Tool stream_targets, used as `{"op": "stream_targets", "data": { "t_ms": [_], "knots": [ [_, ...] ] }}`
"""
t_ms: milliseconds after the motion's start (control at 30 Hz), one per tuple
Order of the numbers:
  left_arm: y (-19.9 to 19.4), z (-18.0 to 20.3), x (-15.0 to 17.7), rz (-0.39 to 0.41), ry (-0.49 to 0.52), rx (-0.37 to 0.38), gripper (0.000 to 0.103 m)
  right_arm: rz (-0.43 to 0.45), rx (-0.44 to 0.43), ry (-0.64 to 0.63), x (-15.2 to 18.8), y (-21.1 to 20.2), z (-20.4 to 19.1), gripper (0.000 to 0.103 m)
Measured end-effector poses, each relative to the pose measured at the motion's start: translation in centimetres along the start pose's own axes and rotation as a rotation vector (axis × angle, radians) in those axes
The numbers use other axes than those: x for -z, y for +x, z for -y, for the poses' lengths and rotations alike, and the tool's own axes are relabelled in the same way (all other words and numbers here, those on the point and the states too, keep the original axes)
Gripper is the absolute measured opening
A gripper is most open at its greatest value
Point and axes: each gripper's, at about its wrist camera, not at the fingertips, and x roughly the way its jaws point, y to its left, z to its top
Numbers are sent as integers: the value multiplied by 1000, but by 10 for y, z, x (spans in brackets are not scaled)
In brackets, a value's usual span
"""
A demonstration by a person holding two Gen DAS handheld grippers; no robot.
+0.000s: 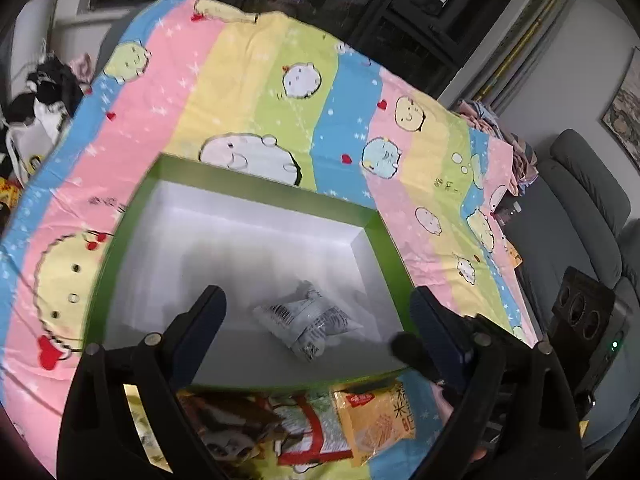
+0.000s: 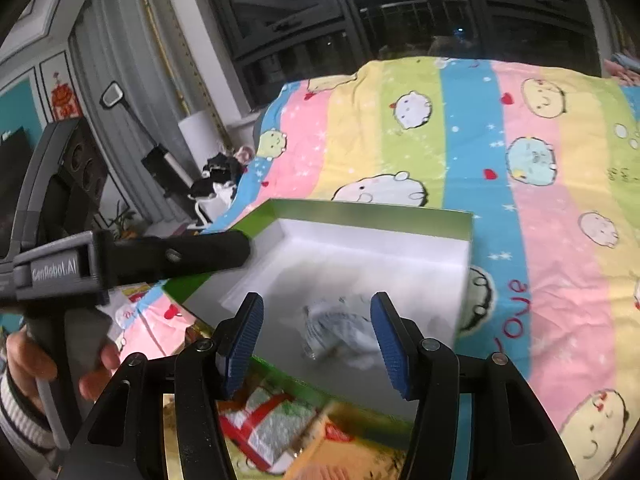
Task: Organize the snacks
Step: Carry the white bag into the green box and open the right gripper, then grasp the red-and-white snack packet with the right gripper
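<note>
A green box [image 1: 256, 190] with a white inside lies on the striped cartoon bedspread [image 1: 240, 80]. Clear snack packets [image 1: 308, 322] lie on its floor; they also show in the right wrist view [image 2: 340, 330]. My left gripper [image 1: 316, 316] is open and empty above the box's near part. My right gripper [image 2: 316, 332] is open and empty above the same packets. The box rim [image 2: 360, 210] shows beyond it. An orange snack bag [image 1: 376, 420] and a red-and-white packet [image 1: 316, 432] lie in front of the box. The left gripper's finger [image 2: 180, 254] crosses the box's left side in the right wrist view.
A brown printed packet [image 1: 232, 424] lies beside the red-and-white one. Clothes [image 1: 44, 92] are piled left of the bed. A grey sofa [image 1: 584, 208] and a dark speaker [image 1: 580, 308] stand on the right. Dark windows [image 2: 360, 20] stand behind the bed.
</note>
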Motion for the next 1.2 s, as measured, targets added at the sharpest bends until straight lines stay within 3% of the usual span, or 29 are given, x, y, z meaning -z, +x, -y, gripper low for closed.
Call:
{"op": "stream_targets", "data": {
  "t_ms": [300,500,800,1200],
  "knots": [
    [-44,-14,23,36,-35,-9,101,-15,-13,17,28,-33,-3,58],
    [-57,-26,48,-9,-108,40,101,-63,-42,24,53,-39,-14,58],
    [-49,-39,95,-96,-172,75,100,-132,-116,59,86,-36,-25,58],
    [-11,-18,96,-192,-125,106,90,-168,-131,35,90,-8,-32,58]
  ]
}}
